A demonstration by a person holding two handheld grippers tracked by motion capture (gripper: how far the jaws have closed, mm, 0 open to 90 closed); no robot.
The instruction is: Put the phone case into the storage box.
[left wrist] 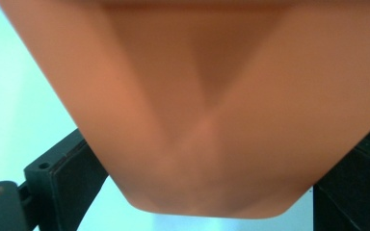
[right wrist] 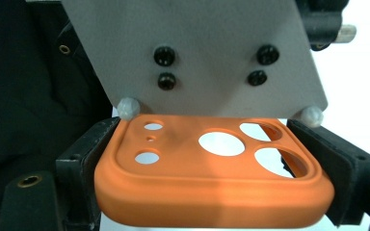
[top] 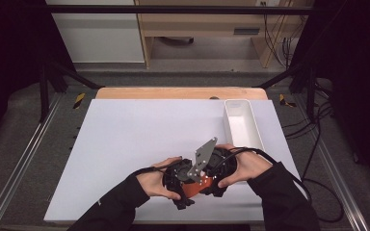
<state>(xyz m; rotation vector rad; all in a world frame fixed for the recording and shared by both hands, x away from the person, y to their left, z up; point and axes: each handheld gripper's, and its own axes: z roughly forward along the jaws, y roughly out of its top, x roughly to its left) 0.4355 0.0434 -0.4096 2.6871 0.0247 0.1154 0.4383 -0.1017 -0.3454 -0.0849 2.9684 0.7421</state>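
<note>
An orange phone case (top: 192, 188) with several round camera holes (right wrist: 212, 192) is held over the near edge of the white table, between both hands. The right gripper (right wrist: 217, 173) is shut on it, with one black jaw against each long side. From the opposite side, the left gripper (left wrist: 207, 183) has the same case (left wrist: 197, 110) between its jaws, and both pads touch its edges. In the high view, the left gripper (top: 185, 190) and right gripper (top: 204, 185) face each other closely. A grey plate (right wrist: 197, 53) on the left gripper hides the far part of the case.
A long white tray (top: 227, 125) stands at the right rear of the white table sheet (top: 139, 144). Metal rails run along both sides of the table. Black cables trail from the grippers to the right, near the person's sleeve.
</note>
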